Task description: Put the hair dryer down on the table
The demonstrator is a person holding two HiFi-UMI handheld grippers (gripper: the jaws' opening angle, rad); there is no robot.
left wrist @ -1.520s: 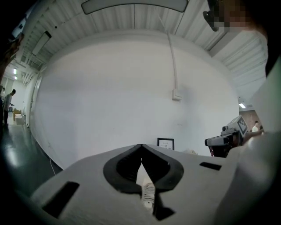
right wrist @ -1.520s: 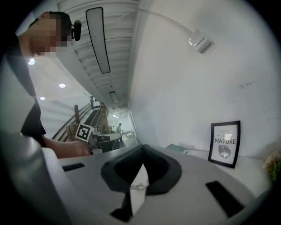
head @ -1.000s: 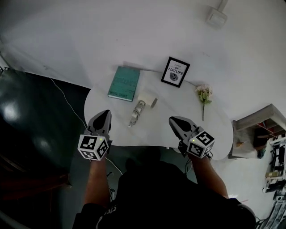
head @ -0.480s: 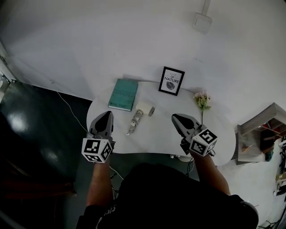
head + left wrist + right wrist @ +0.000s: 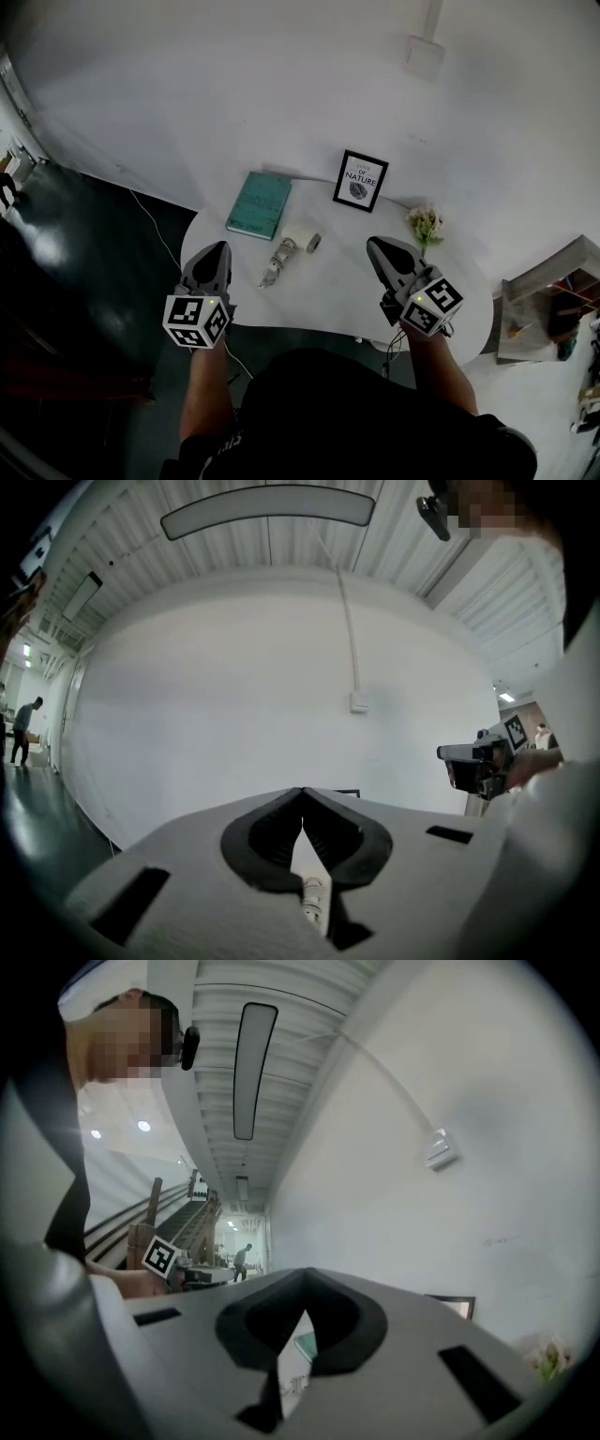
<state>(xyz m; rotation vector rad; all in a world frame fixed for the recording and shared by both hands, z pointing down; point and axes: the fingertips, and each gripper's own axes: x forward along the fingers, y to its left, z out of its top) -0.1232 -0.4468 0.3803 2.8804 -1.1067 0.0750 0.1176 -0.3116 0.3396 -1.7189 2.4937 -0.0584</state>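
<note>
Book (image 5: 259, 204) at eleven o'clock, frame (image 5: 360, 181) at one of the hair dryer (image 5: 286, 251); counter (image 5: 328, 292) open toward six. Left tool (image 5: 218, 247) and right tool (image 5: 375, 243) both pressed together.

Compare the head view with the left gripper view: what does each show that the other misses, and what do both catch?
Head view only: the teal book and the flowers. Left gripper view only: the ceiling light and a distant person at far left. Both: the hair dryer (a sliver in the left gripper view), the wall box and the right gripper.
</note>
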